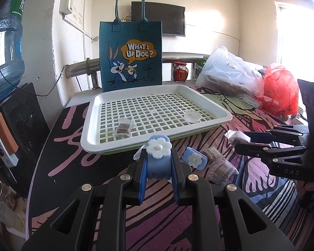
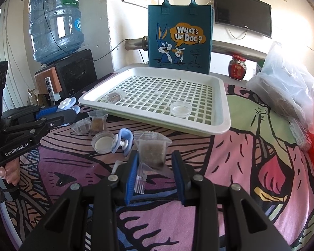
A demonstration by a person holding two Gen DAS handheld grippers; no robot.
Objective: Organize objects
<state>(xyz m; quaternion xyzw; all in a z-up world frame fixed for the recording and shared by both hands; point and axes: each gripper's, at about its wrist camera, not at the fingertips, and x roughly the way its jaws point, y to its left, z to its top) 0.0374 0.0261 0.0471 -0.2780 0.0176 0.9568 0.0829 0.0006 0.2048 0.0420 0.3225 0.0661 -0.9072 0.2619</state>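
left hand-held gripper point(image 1: 159, 163) clamped, right hand-held gripper point(image 2: 155, 163) clamped

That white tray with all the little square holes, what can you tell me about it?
The tray is a shallow white plastic rectangle with a raised, rounded rim and a grid floor, sitting on a pale green under-tray. It lies flat on the patterned tablecloth, in front of the upright blue tote bag. Inside lie a clear packet of brown snack and a small round clear dish.

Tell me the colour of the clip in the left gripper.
Blue clip with a white flower; clearest in the left wrist view.
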